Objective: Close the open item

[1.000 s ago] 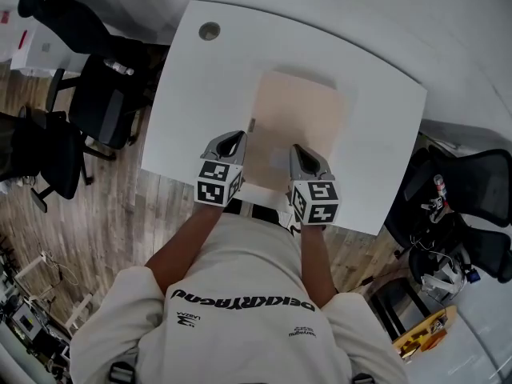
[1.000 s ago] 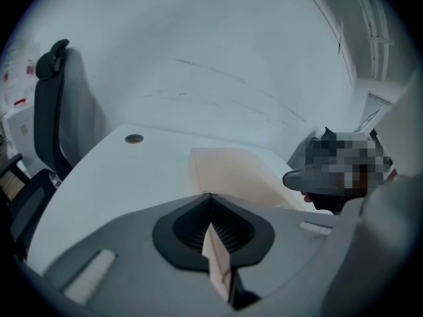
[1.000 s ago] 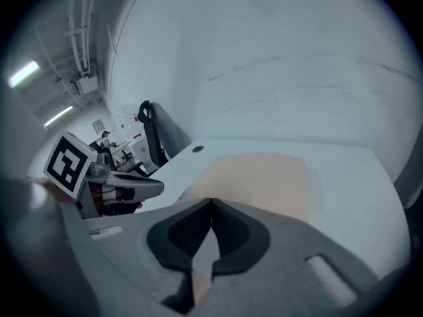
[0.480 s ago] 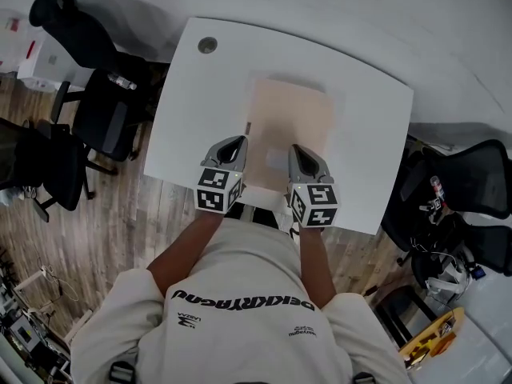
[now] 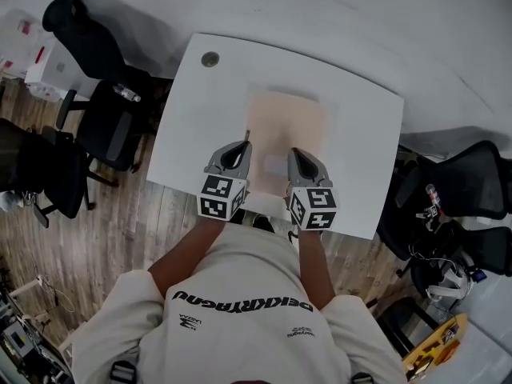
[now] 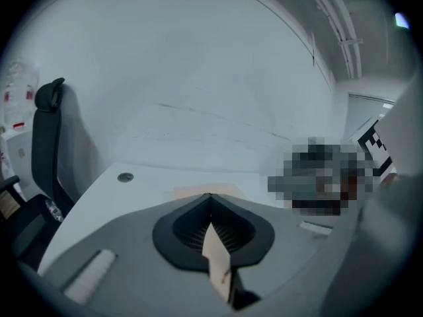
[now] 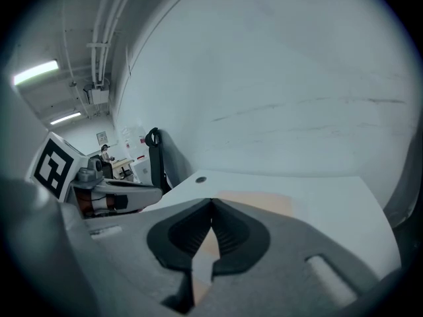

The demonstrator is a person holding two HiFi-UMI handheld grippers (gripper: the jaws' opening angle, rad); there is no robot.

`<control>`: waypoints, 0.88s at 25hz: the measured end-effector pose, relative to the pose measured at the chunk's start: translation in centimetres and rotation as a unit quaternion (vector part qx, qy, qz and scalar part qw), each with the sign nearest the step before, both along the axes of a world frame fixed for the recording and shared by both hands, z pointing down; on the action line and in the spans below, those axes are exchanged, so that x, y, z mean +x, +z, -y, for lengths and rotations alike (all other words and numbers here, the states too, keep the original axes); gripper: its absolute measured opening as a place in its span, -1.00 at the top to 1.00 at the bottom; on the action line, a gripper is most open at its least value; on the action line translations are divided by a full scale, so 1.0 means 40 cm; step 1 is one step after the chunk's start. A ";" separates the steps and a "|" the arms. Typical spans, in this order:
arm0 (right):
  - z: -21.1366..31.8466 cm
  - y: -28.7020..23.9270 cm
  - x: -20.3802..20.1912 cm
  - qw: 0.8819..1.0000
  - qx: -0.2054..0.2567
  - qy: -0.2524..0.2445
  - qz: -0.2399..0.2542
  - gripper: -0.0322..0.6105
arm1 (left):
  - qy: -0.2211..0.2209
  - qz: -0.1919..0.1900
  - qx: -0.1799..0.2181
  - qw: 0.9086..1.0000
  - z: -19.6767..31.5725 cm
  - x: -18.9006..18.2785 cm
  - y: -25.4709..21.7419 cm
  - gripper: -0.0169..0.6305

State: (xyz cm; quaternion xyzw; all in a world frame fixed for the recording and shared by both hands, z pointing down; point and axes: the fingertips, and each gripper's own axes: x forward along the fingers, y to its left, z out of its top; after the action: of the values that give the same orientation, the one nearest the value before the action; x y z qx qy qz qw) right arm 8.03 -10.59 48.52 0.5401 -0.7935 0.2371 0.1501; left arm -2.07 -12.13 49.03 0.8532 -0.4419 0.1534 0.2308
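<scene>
A flat tan folder-like item lies on the white table, and its far part shows beyond the left jaws. My left gripper sits at the item's near-left edge, jaws shut, tips touching. My right gripper rests over the item's near edge beside a paler patch, also shut. Tan surface shows through the gap behind each pair of tips. I cannot tell whether either pair pinches a sheet.
A round cable hole sits at the table's far-left corner. Black office chairs stand left and right of the table; a bottle lies on the left one. Wooden floor lies to the left.
The head view has shifted a little, so the table sits lower in the frame. Both grippers keep their place at the item's near edge, still shut.
</scene>
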 end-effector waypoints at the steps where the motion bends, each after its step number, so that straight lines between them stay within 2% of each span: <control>1: -0.001 -0.007 -0.002 1.000 0.004 0.000 0.001 0.90 | 0.000 -0.003 0.005 1.000 -0.003 0.001 -0.011 0.96; 22: -0.005 -0.138 0.023 0.997 0.076 0.024 -0.008 0.90 | 0.026 -0.022 0.099 0.995 -0.016 0.059 -0.177 0.96</control>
State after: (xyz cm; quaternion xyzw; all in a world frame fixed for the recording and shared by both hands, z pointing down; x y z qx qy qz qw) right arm 8.93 -10.40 43.00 0.5709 -0.7947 0.1752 0.1092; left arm 0.30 -11.50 41.95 0.8863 -0.4271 0.0957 0.1511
